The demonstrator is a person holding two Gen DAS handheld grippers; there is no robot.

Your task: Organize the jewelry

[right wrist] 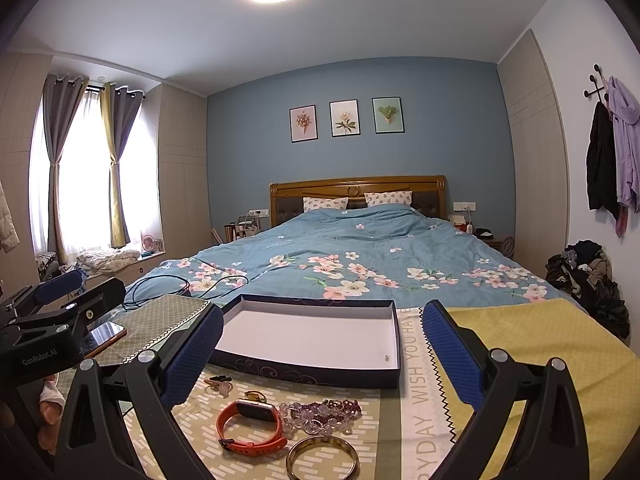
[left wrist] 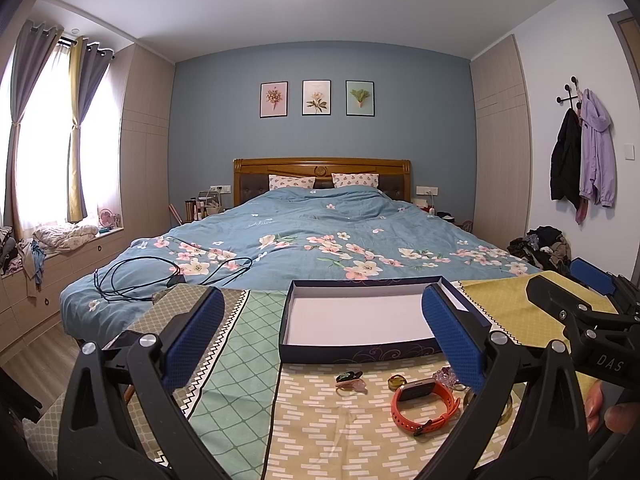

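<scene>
Both grippers hang wide open over the foot of the bed, nothing between their fingers. Our left gripper (left wrist: 322, 344) frames the box; our right gripper (right wrist: 322, 354) does the same from the other side. Blue textured pads (right wrist: 450, 354) line each finger, a grippy dimpled surface that we judge suits small slippery pieces.

Shallow rectangular box (right wrist: 316, 338): dark blue walls with a pale scroll pattern, plain white floor. One tiny speck sits near its front right corner, too small for us to identify. Otherwise it looks empty. It lies open on the patterned cloth (right wrist: 332, 464), just beyond the jewelry, presumably so each piece travels only a short way.

Jewelry lies loose on the cloth in front of the box, none of it sorted yet:
- orange watch (right wrist: 250, 426), rubbery strap buckled into a loop, square face tilted up
- gold bangle (right wrist: 322, 458), rigid thin hoop, lying flat nearest us
- purple bead strand (right wrist: 324, 412), clear and violet faceted beads in a heap, touching the watch
- small amber ring (left wrist: 396, 380) just behind the watch
- pink and dark hair clip or similar (left wrist: 350, 382), shape unclear

We judge the beads the awkward ones: a heap with no firm edge to pinch.

A phone (right wrist: 106, 334) rests at the cloth's left edge.
</scene>
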